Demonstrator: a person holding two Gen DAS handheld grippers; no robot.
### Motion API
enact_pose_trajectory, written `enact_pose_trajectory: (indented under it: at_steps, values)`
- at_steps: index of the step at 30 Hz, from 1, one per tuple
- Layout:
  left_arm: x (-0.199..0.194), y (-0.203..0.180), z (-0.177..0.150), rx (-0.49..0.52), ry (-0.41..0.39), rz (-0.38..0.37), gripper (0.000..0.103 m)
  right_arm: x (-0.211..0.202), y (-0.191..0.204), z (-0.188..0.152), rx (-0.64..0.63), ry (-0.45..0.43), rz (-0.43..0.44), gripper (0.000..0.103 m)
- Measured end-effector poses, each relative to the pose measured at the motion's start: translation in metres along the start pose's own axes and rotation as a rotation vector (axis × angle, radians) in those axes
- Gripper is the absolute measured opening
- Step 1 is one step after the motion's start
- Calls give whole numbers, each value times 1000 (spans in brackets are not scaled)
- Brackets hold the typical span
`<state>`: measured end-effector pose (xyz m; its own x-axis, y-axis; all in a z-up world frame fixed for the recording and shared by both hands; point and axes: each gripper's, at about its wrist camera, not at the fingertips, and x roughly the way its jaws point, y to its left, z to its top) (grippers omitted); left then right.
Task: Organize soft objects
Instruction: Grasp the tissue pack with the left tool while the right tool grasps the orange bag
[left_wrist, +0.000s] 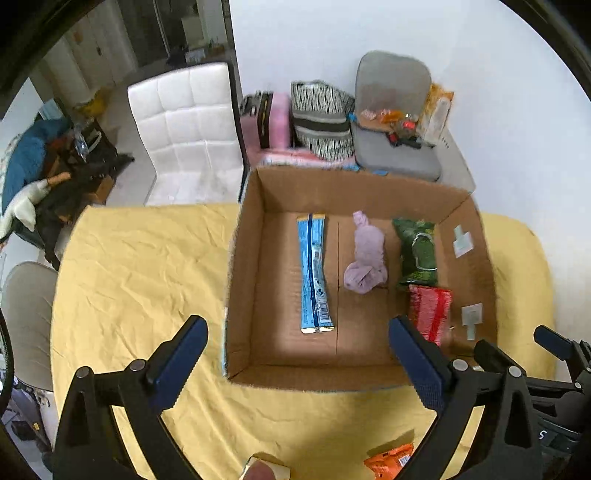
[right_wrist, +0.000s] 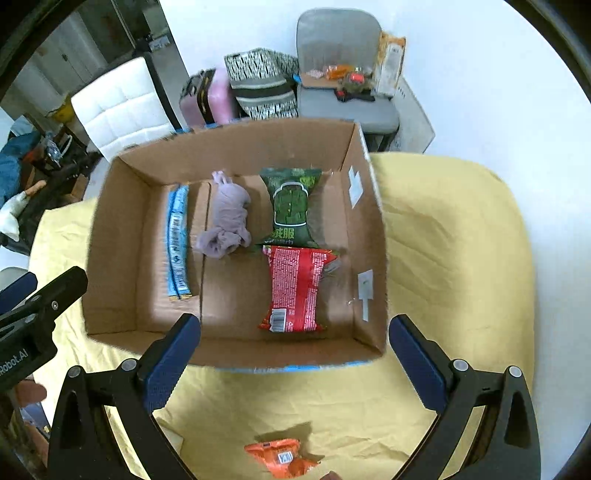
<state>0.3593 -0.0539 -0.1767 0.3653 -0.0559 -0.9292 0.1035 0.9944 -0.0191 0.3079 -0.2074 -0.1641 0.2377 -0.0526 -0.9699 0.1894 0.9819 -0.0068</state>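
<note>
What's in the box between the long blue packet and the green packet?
A bunched-up purple cloth lies between the blue packet and the green packet. Both wrist views show it.

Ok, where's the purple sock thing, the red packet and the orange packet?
purple sock (right_wrist: 227, 218), right wrist view, middle of the bundle.
red packet (right_wrist: 295, 288), right wrist view, centre of the wrapper.
orange packet (right_wrist: 280, 456), right wrist view, its label.

Yellow-clothed table (right_wrist: 461, 258): cardboard box (right_wrist: 122, 254), orange packet (right_wrist: 280, 456).

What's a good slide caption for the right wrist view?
Open right gripper above a cardboard box holding red and green packets.
</note>
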Motion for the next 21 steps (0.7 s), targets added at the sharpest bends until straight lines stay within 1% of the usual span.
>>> enact_pose_trajectory:
  at_steps: [4, 8, 13, 17, 21]
  values:
    - [-38, 1, -11, 1, -69, 6, 101, -33, -3, -12, 8, -57, 13, 103]
    - [-64, 0, -24, 1, -99, 5, 101, -67, -8, -27, 8, -105, 25, 103]
    - [-92, -3, -42, 0, -133, 15, 101, -98, -10, -46, 3, -151, 44, 103]
    - [-110, -4, -56, -13, -151, 34, 101, -115, -11, -59, -3, -169, 75, 103]
    - [-116, 1, -77, -40, -142, 69, 101, -119, -14, -73, -1, -144, 127, 103]
